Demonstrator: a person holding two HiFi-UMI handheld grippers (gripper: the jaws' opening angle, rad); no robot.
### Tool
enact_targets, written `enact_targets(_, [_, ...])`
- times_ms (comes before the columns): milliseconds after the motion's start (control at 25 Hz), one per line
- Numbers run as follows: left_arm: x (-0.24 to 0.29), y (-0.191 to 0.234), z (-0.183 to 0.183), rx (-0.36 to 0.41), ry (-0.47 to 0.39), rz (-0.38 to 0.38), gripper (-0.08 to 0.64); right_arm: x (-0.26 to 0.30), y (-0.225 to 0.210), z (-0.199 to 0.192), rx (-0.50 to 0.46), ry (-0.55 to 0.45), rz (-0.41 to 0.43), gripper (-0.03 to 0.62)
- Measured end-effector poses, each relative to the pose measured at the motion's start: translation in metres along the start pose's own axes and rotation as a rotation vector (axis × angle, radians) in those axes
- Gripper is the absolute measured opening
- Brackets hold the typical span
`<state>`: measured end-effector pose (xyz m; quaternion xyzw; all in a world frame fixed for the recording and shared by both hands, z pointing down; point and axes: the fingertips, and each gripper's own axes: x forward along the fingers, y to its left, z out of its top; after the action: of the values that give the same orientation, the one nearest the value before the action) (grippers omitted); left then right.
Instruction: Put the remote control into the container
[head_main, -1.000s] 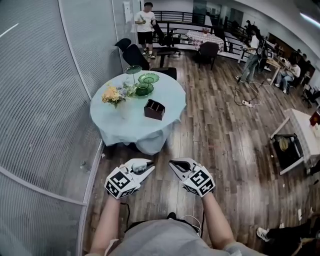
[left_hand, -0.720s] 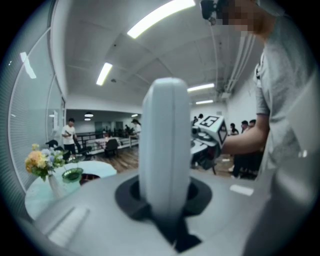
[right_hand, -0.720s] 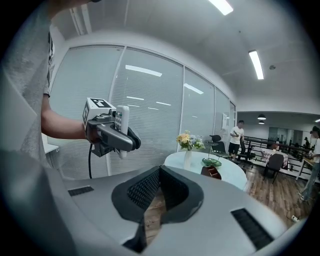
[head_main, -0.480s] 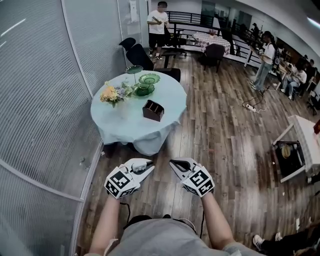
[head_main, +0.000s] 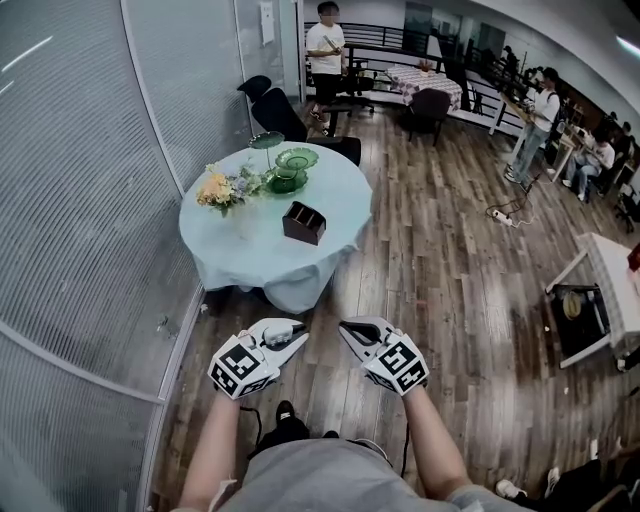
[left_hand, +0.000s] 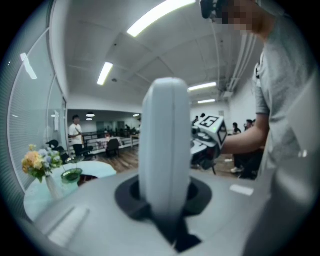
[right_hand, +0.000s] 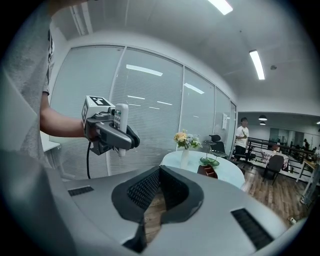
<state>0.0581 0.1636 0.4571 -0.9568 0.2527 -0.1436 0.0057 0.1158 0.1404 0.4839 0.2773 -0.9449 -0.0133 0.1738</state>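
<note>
White remote (left_hand: 165, 150) stands upright, clamped in the jaws of the left gripper (head_main: 293, 338), which is held over the wood floor (head_main: 440, 270) and well apart from the round table (head_main: 250, 255). The right gripper (head_main: 345, 330), just beside it, has its jaws closed together and empty. The brown container (head_main: 306, 221) sits on the table's near right part, with flowers (head_main: 222, 190) and green dishes (head_main: 295, 160) behind it. Floorboards lie between the grippers and the table. A glass wall (head_main: 80, 200) runs along the left, and black chairs (head_main: 272, 108) stand beyond the table.
</note>
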Motion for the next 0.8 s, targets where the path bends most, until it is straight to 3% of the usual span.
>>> enact_targets(400, [0.015,0.031,-0.004,-0.008,-0.022,-0.038,0.041,0.020,-0.020,-0.004,0.003,0.044,-0.026,0.018])
enact_targets(800, [0.022,0.096,-0.010,-0.018,-0.042,-0.062,0.041,0.070,-0.054,0.011,-0.009,0.066,-0.047,0.018])
